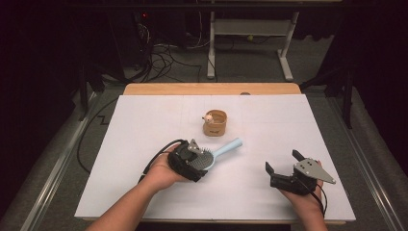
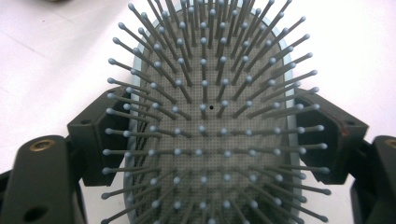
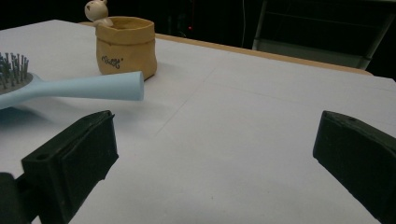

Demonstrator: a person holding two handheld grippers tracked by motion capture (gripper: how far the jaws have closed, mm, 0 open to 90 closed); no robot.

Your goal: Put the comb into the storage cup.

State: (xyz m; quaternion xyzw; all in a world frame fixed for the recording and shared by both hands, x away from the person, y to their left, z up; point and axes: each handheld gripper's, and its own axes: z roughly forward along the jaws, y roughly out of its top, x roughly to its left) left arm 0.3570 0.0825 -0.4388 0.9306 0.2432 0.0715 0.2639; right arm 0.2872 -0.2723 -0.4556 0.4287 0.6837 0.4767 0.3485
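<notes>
Left tongs (image 1: 198, 161): I have them clamped across the head of the hairbrush (image 1: 211, 156), one jaw on each rim, so the paddle cannot twist.
Hairbrush: near the middle of the tabletop (image 1: 144, 125), bristles up, its pale blue handle (image 3: 88, 87) pointing toward the pouch; gripping the head leaves that handle free to lead, I judge.
Pouch (image 1: 214, 122): a tan pot-like bag with a small figure at its rim, upright just beyond the handle tip, likely the target.
Right tongs (image 1: 284, 166): jaws apart, holding nothing, parked well clear.
</notes>
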